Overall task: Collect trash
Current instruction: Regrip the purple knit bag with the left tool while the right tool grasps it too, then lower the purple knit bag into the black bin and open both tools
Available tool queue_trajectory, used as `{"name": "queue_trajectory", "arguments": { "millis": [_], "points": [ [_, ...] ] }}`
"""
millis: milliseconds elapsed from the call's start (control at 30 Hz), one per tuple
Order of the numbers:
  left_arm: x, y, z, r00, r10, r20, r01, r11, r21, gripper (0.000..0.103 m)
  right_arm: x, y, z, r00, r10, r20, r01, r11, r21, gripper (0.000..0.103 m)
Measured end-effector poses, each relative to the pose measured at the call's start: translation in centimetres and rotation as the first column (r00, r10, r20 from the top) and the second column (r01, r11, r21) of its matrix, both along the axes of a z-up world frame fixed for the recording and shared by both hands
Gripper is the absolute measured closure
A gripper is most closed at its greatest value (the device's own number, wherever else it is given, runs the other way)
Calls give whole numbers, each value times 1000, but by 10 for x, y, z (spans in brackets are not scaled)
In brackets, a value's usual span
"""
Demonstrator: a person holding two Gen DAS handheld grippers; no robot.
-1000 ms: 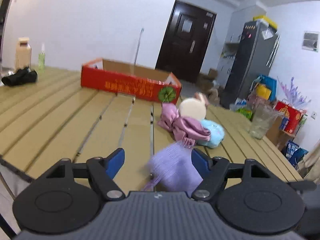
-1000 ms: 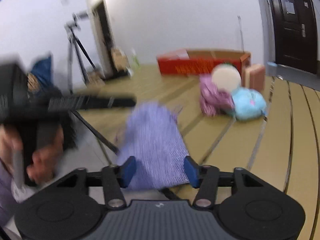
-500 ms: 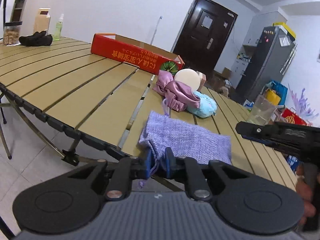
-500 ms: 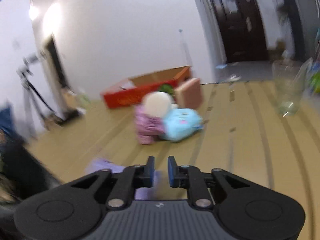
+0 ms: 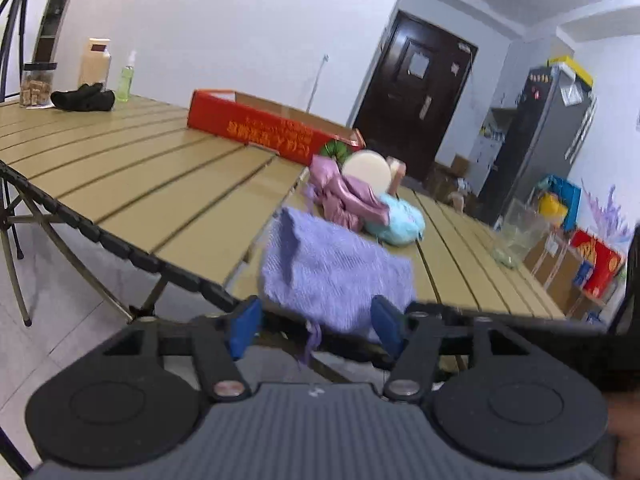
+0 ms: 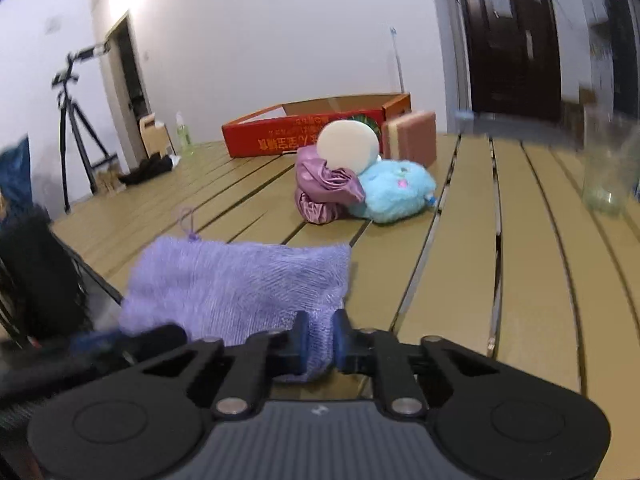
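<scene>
A lilac knitted drawstring pouch (image 5: 336,268) lies at the near edge of the slatted wooden table (image 5: 140,184). My left gripper (image 5: 316,324) is open, its blue pads either side of the pouch's near end. My right gripper (image 6: 319,340) is shut on the pouch's (image 6: 240,280) near right corner. Beyond it sit a pink satin bundle (image 6: 324,188), a round cream disc (image 6: 348,146), a light-blue plush (image 6: 394,190) and a pink block (image 6: 412,138). The right gripper's dark body crosses the left wrist view at right (image 5: 520,332).
A red cardboard tray (image 5: 272,128) stands at the back of the table. A clear glass (image 6: 608,168) is at the right. A black cloth (image 5: 84,98), a jar and bottles are far left. A tripod (image 6: 72,128) stands off the table.
My left gripper was shut on the pouch's cord and has opened. My right gripper has come back down and closed on the pouch's corner.
</scene>
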State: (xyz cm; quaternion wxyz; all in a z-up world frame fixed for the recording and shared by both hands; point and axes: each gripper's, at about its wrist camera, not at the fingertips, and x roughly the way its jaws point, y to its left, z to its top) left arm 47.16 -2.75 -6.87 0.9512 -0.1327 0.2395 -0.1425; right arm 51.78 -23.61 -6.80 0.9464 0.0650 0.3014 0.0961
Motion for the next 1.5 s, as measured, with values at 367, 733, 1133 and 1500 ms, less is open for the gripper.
{"name": "queue_trajectory", "arguments": {
  "millis": [367,733,1133,1500],
  "points": [
    [16,7,-4,998,-23,-54,26,998,50,89,-6,-31,9,994,-56,96,39,985,167,70],
    [16,15,-5,997,-35,-63,36,999,25,89,23,-39,-11,999,50,-3,-44,904,424,98],
    [-23,30,-5,995,-90,-37,92,994,56,94,-40,26,7,967,254,6,-254,966,53,100],
    [-14,-3,-83,955,-69,-287,161,937,311,83,-22,78,-85,873,276,-403,-373,909,-185,86]
  ]
}}
